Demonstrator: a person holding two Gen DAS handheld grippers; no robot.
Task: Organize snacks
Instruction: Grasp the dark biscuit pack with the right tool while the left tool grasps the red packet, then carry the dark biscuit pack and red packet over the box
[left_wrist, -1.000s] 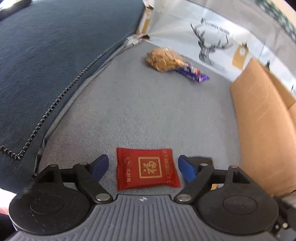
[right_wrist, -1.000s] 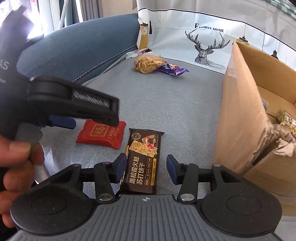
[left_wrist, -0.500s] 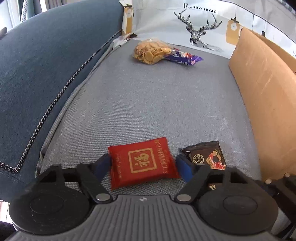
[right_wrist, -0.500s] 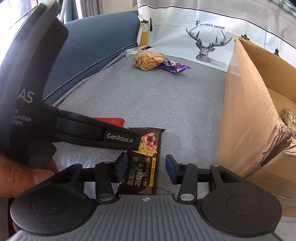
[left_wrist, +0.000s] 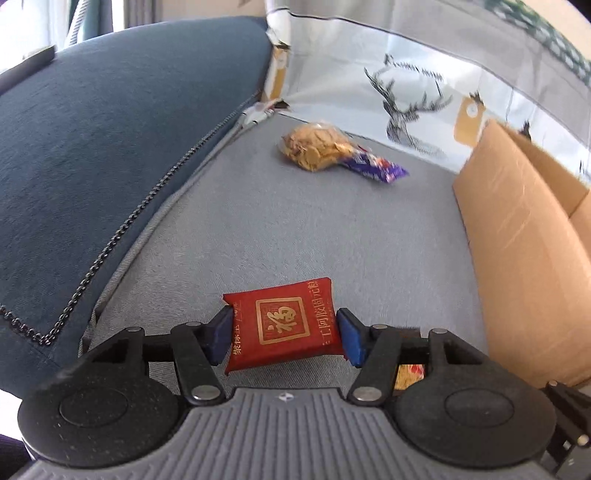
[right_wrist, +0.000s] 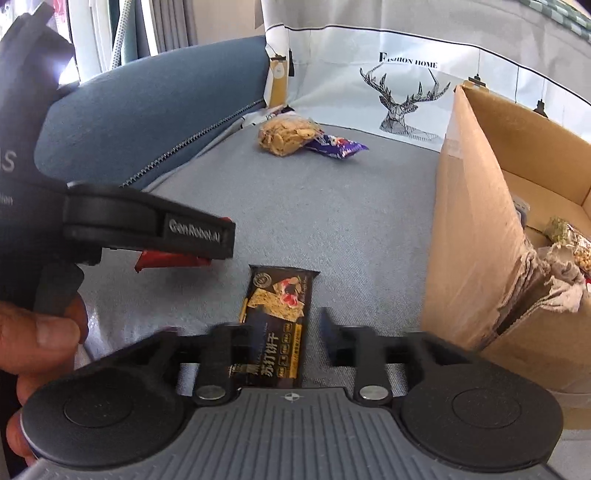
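Observation:
A red snack packet (left_wrist: 282, 326) with a gold emblem sits between the blue pads of my left gripper (left_wrist: 282, 336). The jaws are closing and both pads press on its sides. In the right wrist view the same packet (right_wrist: 166, 260) shows under the left gripper (right_wrist: 147, 225), tilted just above the grey seat. My right gripper (right_wrist: 282, 332) hovers over a black cracker packet (right_wrist: 277, 321) that lies flat on the seat. Its jaws are opening, with the packet between them and the right finger clear of it.
An open cardboard box (right_wrist: 472, 206) holding bagged snacks (right_wrist: 569, 240) stands on the right. At the far end of the seat lie a clear bag of chips (left_wrist: 314, 147) and a purple wrapper (left_wrist: 373, 168). A blue armrest (left_wrist: 92, 147) rises on the left. A person's hand (right_wrist: 37, 332) holds the left gripper.
The left jaws have closed in from wide apart until the pads meet the red packet, which now sits tilted. The right jaws narrowed on the black packet, then widened again.

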